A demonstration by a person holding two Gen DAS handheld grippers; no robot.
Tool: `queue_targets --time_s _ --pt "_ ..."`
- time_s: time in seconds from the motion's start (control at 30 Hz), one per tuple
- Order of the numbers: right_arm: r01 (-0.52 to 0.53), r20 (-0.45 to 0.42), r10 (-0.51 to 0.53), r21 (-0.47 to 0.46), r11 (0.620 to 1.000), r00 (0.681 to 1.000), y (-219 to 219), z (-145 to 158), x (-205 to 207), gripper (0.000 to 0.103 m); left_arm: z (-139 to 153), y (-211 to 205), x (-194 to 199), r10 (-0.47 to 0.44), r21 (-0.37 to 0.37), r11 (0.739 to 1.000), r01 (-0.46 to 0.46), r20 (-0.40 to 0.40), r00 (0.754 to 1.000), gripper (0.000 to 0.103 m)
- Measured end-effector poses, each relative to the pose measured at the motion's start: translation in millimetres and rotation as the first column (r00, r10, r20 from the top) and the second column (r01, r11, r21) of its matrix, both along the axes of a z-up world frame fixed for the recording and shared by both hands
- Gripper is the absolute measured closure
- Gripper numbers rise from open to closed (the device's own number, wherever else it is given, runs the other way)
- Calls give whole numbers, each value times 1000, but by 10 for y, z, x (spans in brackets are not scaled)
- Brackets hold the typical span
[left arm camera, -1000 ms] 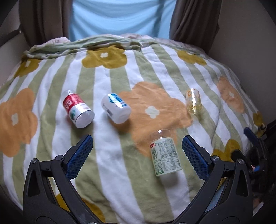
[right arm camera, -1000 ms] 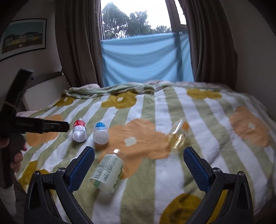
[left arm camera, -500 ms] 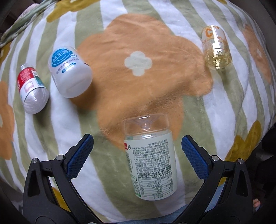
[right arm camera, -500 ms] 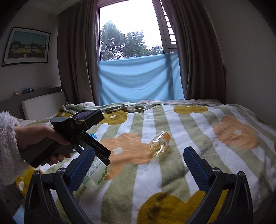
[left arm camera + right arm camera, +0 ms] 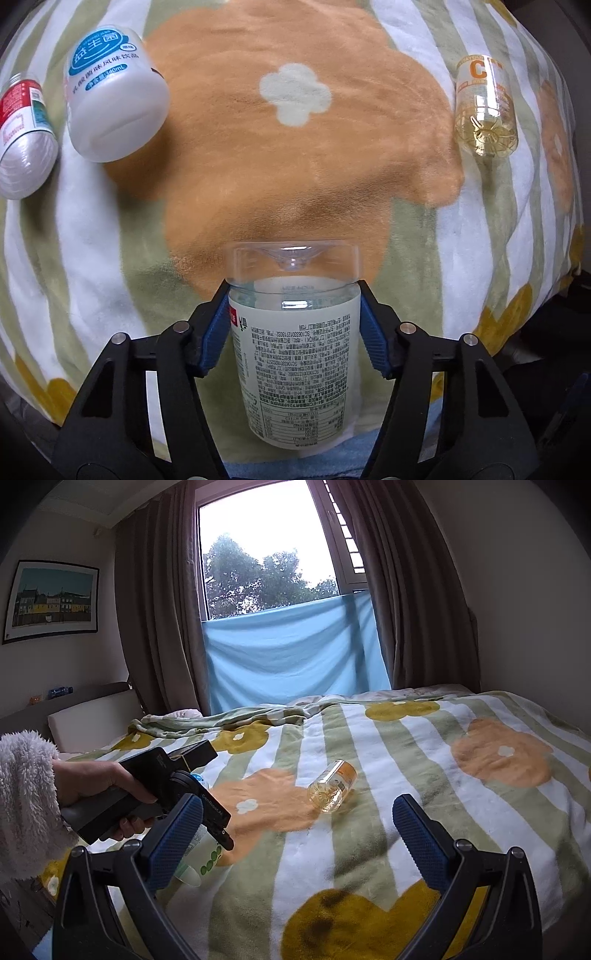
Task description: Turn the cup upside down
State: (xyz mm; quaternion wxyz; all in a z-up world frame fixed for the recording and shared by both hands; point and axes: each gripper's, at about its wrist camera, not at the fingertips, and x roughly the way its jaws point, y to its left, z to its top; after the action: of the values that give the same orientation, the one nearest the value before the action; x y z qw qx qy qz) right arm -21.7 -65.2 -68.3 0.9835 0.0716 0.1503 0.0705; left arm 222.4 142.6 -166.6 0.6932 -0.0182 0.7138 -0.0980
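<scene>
We had the cup gripped, the flip not yet made.

Our left claw [image 5: 293,328] was clamped on the cup [image 5: 293,354], lying sideways at the near edge of the bed [image 5: 303,147]; our right claw [image 5: 295,830] stood apart, holding nothing.

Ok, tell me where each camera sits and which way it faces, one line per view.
Left wrist: on the left gripper, looking down at the flowered blanket; its jaws clamp the green-labelled cup lying on its side.
Right wrist: on the right gripper, facing across the bed toward the window; its open jaws and the person's left hand show.
Shared: both views show that cup, the amber bottle and the blanket.
</scene>
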Motion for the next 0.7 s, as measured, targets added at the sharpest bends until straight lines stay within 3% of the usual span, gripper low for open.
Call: queue_targets --time_s 0.13,0.2,0.27,0.33,0.4,0.47,0.5,0.57,0.67,0.7 --pt "1 4 -1 -2 1000 1000 -4 1 -15 0 343 -11 -119 -22 -37 999 27 137 990 43" --pt "3 5 -3 -4 1000 1000 -11 -1 -11 0 607 9 -233 -17 -94 995 44 277 961 43" --pt "-3 0 3 -5 1000 1000 -9 -5 -14 0 848 70 -451 0 -136 988 74 475 880 43" --pt "-10 -4 10 -14 1000 1000 3 -7 -14 0 979 88 -660 27 -130 989 72 631 776 43" --pt "-18 -15 17 -24 1000 1000 26 -22 -17 0 968 135 -779 39 -119 990 72 734 678 43" --pt "-34 -37 33 -21 999 999 41 -14 -18 0 886 117 -833 34 -96 993 68 788 614 43" --pt "-40 -40 40 -16 999 998 41 -5 -29 0 828 95 -848 43 -102 993 64 798 601 43" --pt "-52 -52 51 -20 998 997 49 3 -45 0 728 103 -790 69 -127 990 56 798 599 43" --pt "-57 -66 55 -41 998 996 58 5 -52 0 475 67 -655 92 -127 992 11 777 623 43" --pt "-64 -72 61 -40 997 996 55 6 -54 0 435 76 -609 98 -130 991 3 761 641 43"
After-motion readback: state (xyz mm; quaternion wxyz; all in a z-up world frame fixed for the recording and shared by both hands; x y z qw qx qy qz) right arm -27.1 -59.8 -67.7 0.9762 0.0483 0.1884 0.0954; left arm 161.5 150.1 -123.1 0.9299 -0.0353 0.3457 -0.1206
